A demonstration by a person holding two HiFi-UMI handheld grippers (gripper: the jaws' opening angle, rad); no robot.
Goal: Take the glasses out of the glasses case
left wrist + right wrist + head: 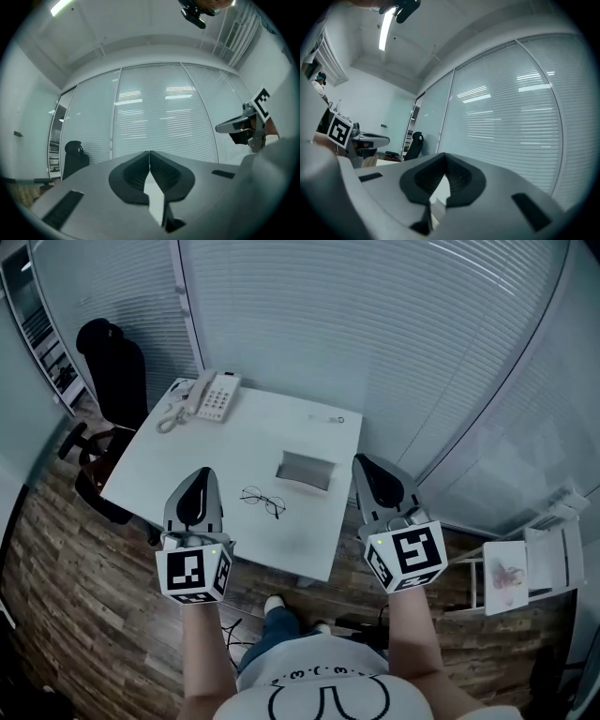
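In the head view, thin-rimmed glasses lie unfolded on the white table, near its front middle. The grey glasses case lies just behind and to the right of them. My left gripper hovers well above the table's left front part, jaws shut and empty. My right gripper hovers above the table's right edge, also shut with nothing in it. In both gripper views the fingertips meet, left gripper and right gripper, pointing level at the blinds. Each gripper shows in the other's view.
A white desk phone with a coiled cord sits at the table's far left corner. A black office chair stands left of the table. A small white side table with papers stands at the right. Window blinds run behind the table.
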